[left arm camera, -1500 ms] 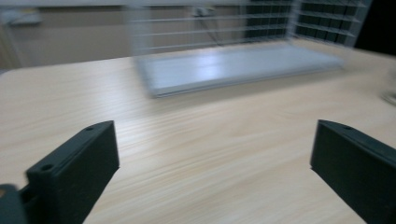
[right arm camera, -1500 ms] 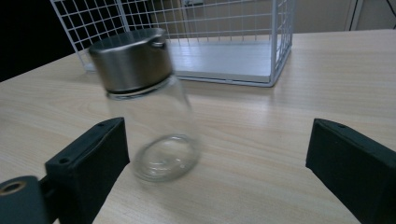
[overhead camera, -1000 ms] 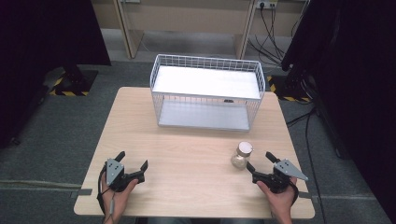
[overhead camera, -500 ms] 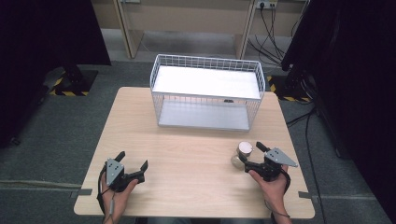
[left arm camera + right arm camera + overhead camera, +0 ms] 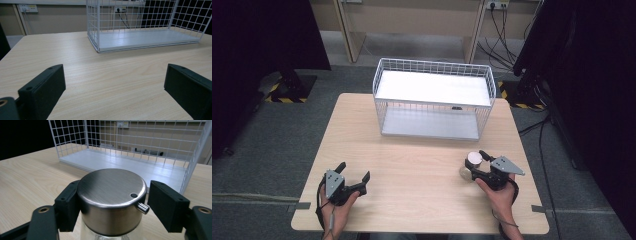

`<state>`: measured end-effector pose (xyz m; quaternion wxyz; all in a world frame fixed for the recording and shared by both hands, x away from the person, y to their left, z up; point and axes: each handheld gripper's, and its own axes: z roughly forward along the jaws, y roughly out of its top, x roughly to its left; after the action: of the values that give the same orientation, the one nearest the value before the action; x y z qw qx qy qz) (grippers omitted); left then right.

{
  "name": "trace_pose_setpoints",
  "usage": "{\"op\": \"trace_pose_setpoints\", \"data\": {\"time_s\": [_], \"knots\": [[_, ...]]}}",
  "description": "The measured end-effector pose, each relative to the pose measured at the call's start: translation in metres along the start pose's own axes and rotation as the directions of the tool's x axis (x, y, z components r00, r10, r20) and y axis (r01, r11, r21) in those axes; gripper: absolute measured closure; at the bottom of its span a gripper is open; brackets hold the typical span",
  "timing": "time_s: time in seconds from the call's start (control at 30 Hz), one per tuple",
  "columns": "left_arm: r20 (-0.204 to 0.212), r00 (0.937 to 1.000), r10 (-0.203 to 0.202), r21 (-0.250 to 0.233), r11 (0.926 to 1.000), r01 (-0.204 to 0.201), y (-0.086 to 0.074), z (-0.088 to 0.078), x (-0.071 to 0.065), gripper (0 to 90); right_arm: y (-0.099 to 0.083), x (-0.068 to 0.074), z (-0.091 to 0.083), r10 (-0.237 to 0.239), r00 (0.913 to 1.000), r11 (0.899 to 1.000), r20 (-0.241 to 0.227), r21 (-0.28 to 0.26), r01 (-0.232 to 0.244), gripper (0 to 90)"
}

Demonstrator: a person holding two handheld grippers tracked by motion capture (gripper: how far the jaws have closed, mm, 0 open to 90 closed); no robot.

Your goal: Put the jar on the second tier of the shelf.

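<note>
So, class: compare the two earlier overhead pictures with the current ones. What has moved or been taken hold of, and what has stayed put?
The right gripper slid forward and inward to the metal-lidded jar; its jaws have just been closing around the lid, one pad touching, the other with a small gap. The left gripper, open, the jar and the wire basket kept their places.
</note>
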<state>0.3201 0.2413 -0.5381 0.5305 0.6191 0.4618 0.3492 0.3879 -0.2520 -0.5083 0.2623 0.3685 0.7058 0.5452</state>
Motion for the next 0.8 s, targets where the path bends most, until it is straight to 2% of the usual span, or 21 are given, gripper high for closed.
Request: {"op": "trace_pose_setpoints", "data": {"time_s": [0.07, 0.1, 0.17, 0.57, 0.8], "knots": [[-0.001, 1.0000, 0.005, 0.000, 1.0000, -0.005, 0.000, 0.000, -0.001, 3.2, 0.000, 0.000, 0.001, -0.003, 1.0000, 1.000, -0.007, -0.003, 0.003, 35.0], [-0.001, 1.0000, 0.007, 0.001, 1.0000, -0.007, 0.000, 0.000, -0.001, 3.2, 0.000, 0.001, 0.002, -0.008, 0.9998, 1.000, -0.016, -0.005, 0.008, 39.7], [-0.001, 1.0000, 0.006, -0.001, 1.0000, -0.006, 0.000, 0.000, -0.001, 3.2, 0.000, 0.004, 0.002, -0.024, 0.9997, 1.000, -0.006, -0.010, 0.024, 40.1], [-0.007, 1.0000, 0.002, -0.002, 1.0000, -0.002, 0.000, 0.000, 0.000, 2.9, 0.002, 0.008, 0.002, -0.009, 0.9997, 1.000, 0.024, -0.005, 0.009, 40.4], [-0.008, 1.0000, 0.001, -0.001, 1.0000, -0.001, 0.000, 0.000, 0.000, 2.7, 0.012, 0.009, -0.003, -0.012, 0.9993, 1.000, 0.035, -0.024, 0.013, 40.4]]}}
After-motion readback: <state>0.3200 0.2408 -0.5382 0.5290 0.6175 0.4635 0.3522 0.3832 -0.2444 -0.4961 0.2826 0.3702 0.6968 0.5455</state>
